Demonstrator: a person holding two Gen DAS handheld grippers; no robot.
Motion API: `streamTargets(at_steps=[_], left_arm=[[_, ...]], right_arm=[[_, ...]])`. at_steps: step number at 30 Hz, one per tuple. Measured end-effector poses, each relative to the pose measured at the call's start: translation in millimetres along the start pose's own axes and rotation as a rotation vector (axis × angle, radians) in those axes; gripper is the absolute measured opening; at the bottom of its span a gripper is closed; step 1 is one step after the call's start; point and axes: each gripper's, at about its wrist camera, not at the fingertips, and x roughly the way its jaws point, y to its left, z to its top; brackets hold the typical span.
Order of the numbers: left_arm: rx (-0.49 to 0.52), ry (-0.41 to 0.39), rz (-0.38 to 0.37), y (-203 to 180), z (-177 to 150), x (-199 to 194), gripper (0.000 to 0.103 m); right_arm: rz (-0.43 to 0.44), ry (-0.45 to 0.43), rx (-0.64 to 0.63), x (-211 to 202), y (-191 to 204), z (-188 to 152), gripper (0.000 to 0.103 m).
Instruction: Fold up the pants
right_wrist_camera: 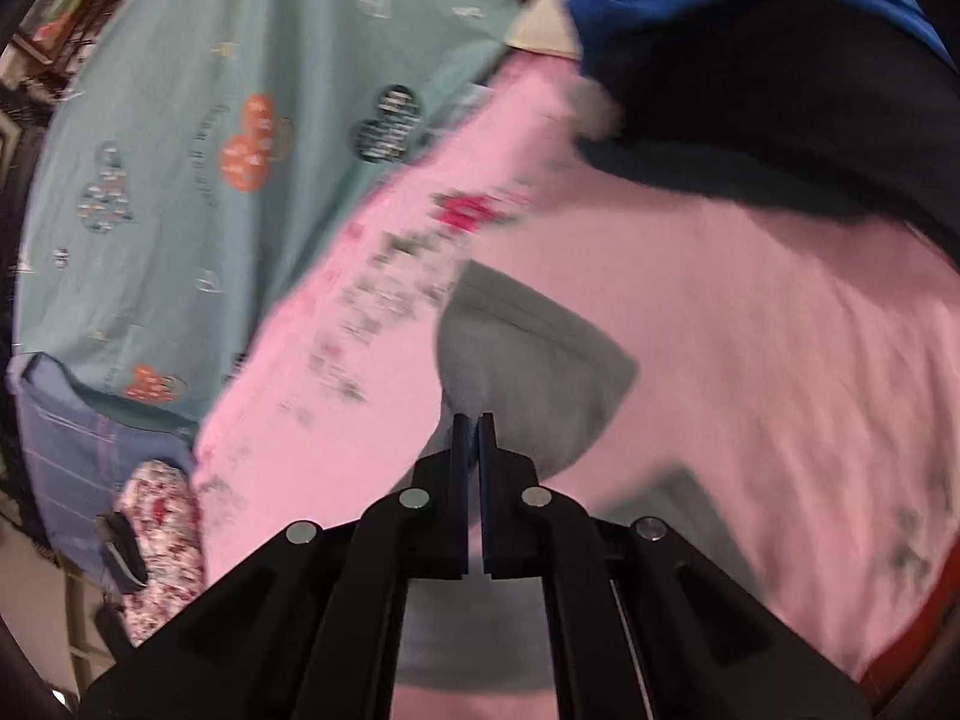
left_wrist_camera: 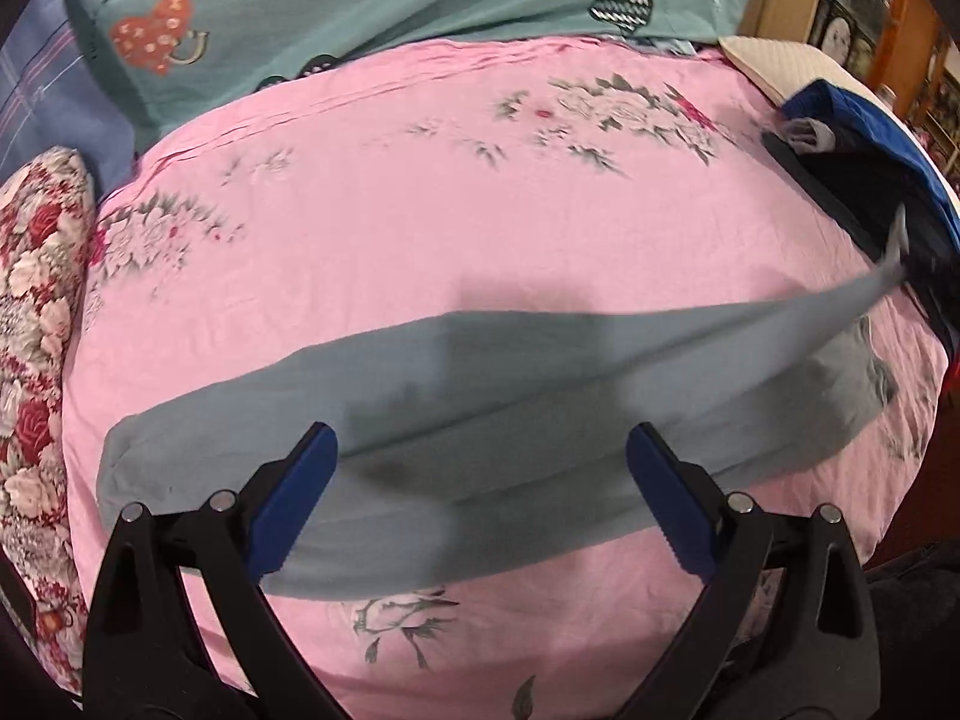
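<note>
Grey pants [left_wrist_camera: 480, 408] lie stretched across a pink flowered bedsheet [left_wrist_camera: 420, 210], running from lower left to right. My left gripper [left_wrist_camera: 480, 468] hangs over their middle, wide open, blue pads [left_wrist_camera: 300, 498] apart and nothing between them. At the right, one end of the pants [left_wrist_camera: 864, 294] is lifted off the sheet into a blurred point. In the right wrist view my right gripper [right_wrist_camera: 474, 426] is shut on that grey cloth [right_wrist_camera: 540, 360], which bunches up from its tips; the picture is motion-blurred.
A teal heart-print quilt [left_wrist_camera: 360, 12] lies at the back. A red floral pillow [left_wrist_camera: 36, 312] sits at the left edge. Dark blue and black folded clothes [left_wrist_camera: 870, 156] are stacked at the right edge of the bed, by a cream pillow [left_wrist_camera: 762, 60].
</note>
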Motion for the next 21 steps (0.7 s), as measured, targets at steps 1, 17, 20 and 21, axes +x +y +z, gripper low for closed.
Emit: streamTargets(at_steps=[1, 17, 20, 21], left_arm=[[0.013, 0.009, -0.008, -4, 0, 3, 0.099], [0.225, 0.097, -0.140, -67, -16, 41, 0.098], [0.341, 0.072, -0.210, -100, -20, 43, 0.098], [0.362, 0.073, -0.227, -108, -21, 45, 0.098]], right_arm=[[-0.016, 0.020, 0.032, 2, -18, -13, 0.003], [-0.071, 0.011, 0.194, -29, -65, -20, 0.039], [-0.109, -0.021, 0.038, -26, -46, 0, 0.039], [-0.109, -0.002, -0.006, -19, -41, 6, 0.039]])
